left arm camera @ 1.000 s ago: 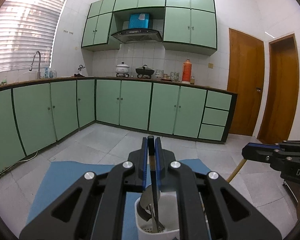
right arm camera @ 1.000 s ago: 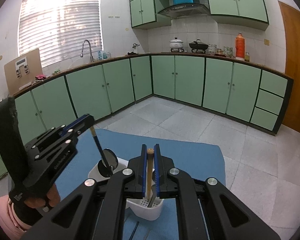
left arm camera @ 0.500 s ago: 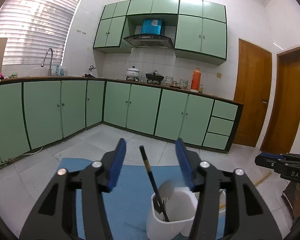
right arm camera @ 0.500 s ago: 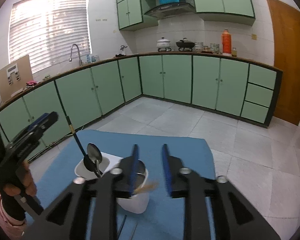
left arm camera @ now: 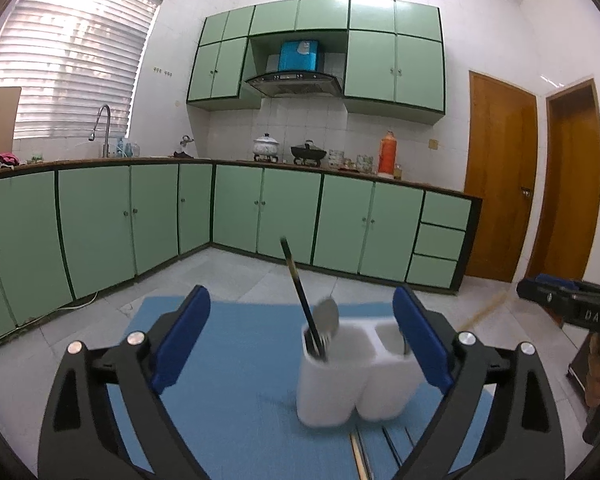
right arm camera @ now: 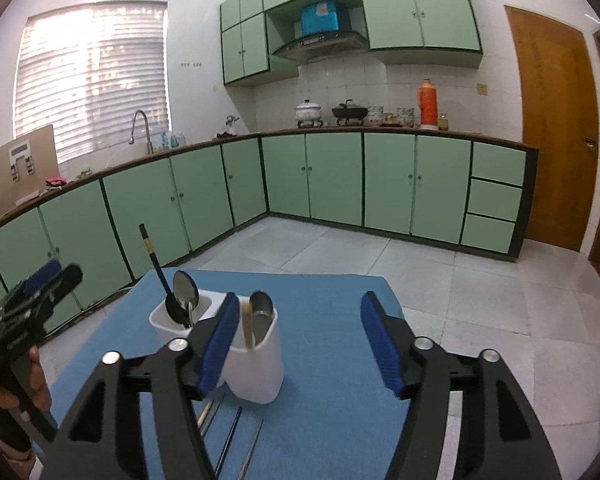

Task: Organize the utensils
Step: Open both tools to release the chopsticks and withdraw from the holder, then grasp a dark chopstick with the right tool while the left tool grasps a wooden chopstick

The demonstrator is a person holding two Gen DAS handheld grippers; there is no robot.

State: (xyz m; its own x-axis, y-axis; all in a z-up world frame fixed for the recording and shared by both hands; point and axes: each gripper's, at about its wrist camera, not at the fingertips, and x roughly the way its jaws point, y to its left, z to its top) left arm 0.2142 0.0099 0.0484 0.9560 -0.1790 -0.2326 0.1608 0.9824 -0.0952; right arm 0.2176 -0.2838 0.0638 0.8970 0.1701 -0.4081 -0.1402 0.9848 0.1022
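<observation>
A white two-compartment utensil holder stands on a blue mat. One compartment holds a black-handled ladle and a metal spoon. The other holds a wooden-handled utensil and a spoon. My left gripper is open and empty, just in front of the holder. My right gripper is open and empty, with its left finger beside the holder.
Several chopsticks and thin utensils lie on the mat in front of the holder. Green kitchen cabinets line the walls behind. Tiled floor surrounds the mat.
Both grippers have opened and let go of their utensils into the holder. Both have drawn back from the holder.
</observation>
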